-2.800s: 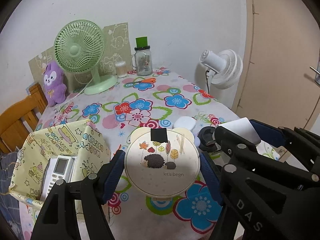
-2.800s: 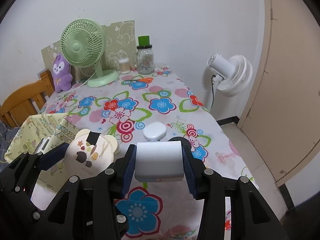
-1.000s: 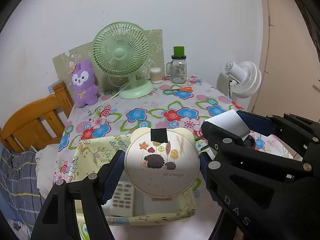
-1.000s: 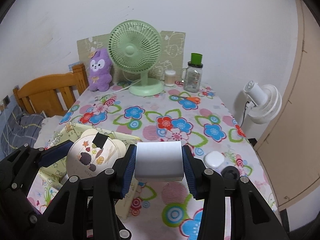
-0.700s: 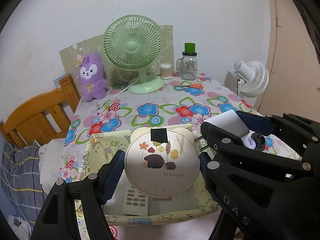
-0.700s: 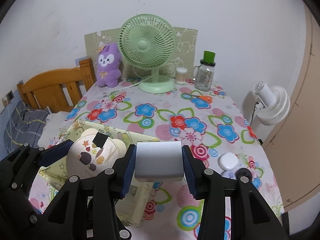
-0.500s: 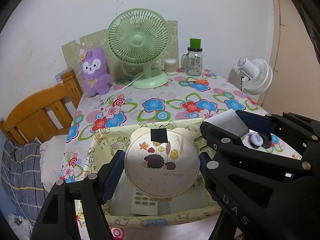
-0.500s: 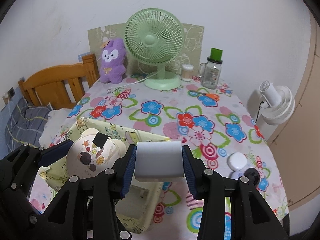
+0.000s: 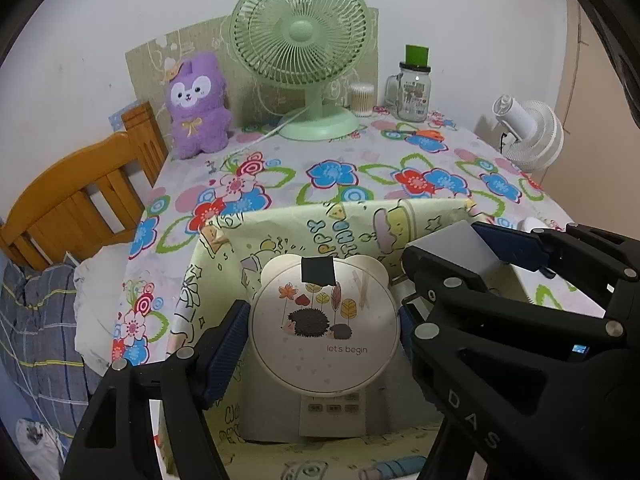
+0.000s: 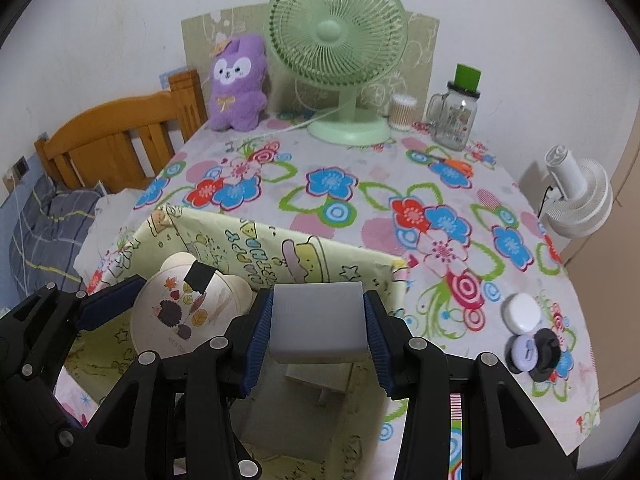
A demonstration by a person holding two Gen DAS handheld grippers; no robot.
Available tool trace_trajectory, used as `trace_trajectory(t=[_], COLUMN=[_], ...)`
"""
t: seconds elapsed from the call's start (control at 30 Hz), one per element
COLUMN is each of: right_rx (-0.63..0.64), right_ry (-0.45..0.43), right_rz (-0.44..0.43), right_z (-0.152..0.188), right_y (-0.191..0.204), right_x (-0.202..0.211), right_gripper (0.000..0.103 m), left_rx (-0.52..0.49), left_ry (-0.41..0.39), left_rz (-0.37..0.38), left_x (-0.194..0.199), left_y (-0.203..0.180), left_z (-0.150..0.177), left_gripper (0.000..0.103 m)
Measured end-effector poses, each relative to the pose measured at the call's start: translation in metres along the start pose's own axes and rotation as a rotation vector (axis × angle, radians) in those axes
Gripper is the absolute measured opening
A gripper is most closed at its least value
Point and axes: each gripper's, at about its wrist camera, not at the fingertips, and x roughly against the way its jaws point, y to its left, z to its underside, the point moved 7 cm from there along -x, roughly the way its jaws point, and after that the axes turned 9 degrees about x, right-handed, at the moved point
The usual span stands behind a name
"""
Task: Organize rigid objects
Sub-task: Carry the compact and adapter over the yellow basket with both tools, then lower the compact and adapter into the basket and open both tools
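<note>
Flowered cloth covered the table (image 10: 332, 208), with a green fan (image 10: 338, 36), a purple plush toy (image 10: 238, 80) and a glass jar (image 10: 456, 120) along the wall at twelve o'clock, and a white fan (image 10: 580, 196) off the edge at three o'clock; at the near edge of the table stood a pale yellow fabric box (image 9: 320, 232), open at the top, with a white remote control (image 9: 332, 412) lying on its floor; the left gripper (image 9: 324, 332) pinched a round cream case with a hedgehog picture (image 9: 324, 324), its pads pressing the rim at nine and three o'clock, flat face up toward the camera; the right gripper (image 10: 318, 328) was clamped on a white block (image 10: 318, 324), the pads against its two short sides, its long axis running across the jaws from nine to three o'clock; both things hung over the mouth of the box, the case toward the box's nine o'clock side and the block toward its three o'clock side, the two grippers just beside each other; the box floor lay straight beneath and toward six o'clock of both jaws, so each load seemed to need only lowering and letting go; the remote sat directly under the case, which looked likely to land on it; a white oval case (image 10: 520, 312) and a small black and lilac item (image 10: 536, 352) lay outside the box at four o'clock, nearer the right gripper
</note>
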Motion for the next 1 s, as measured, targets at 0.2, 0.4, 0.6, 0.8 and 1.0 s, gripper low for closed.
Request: trace_trajectory(t=[0.2,0.4,0.6,0.8,1.0], right_rx=[-0.007,0.007,0.014,0.029,0.052], right_ry=[0.053,0.056,0.055,0.058,0.03], right_rz=[-0.007,0.01,0.006,-0.002,0.008], right_z=[0.003,0.002,0.002,0.003,0.003], right_y=[0.002,0.004,0.004,0.005,0.004], right_x=[-0.018,-0.022,-0.022,-0.021,-0.007], right_gripper=[0.048,0.048,0.05,0.052,0.067], left_rx=[0.001,0.003,0.004,0.009,0.02], left_ry=[0.022,0.021,0.037,0.065,0.071], left_rz=[-0.008,-0.022,-0.024,-0.024,-0.03], left_x=[-0.014,-0.018,-0.02,-0.019,-0.012], left_y=[0.006,0.011,0.012,0.009,0.007], left_z=[0.003,0.003,0.002,0.004,0.006], left_gripper=[0.077,0.077,0.081,0.092,0.095])
